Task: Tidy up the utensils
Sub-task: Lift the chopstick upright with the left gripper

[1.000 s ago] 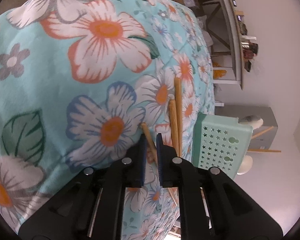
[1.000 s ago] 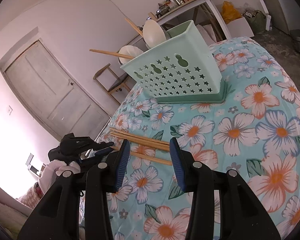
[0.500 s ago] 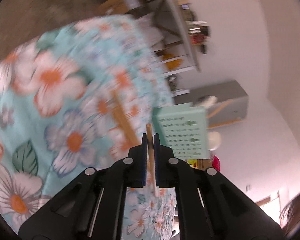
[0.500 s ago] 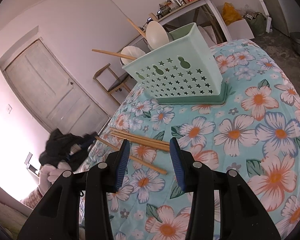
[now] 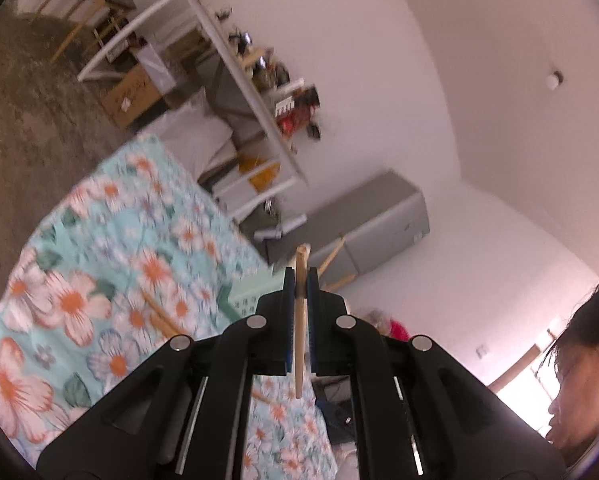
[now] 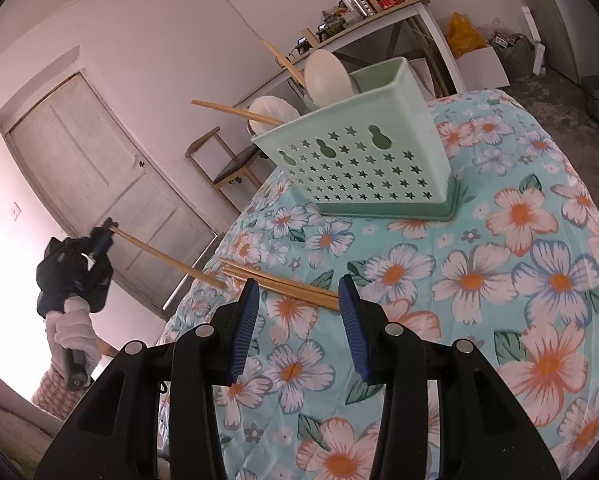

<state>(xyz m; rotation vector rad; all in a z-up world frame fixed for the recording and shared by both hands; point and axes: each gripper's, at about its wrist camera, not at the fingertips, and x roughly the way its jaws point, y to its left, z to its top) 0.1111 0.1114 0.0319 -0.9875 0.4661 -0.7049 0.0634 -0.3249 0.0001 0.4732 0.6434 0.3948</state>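
A single wooden chopstick (image 5: 299, 320) is sitting pinched between the blue pads of the left gripper (image 5: 298, 280), whose jaws are standing nearly closed on it; in the right wrist view the same stick (image 6: 167, 258) is slanting down from that gripper (image 6: 99, 240), clear of the cloth, out past the table's left edge. Three more chopsticks (image 6: 283, 284) are lying together on the floral tablecloth (image 6: 499, 280), just ahead of the right gripper (image 6: 297, 308), which is hovering with its jaws partly open and nothing between them. Beyond them a mint-green utensil caddy (image 6: 363, 168) is standing on the cloth, holding white spoons (image 6: 325, 76) and a few chopsticks leaning out.
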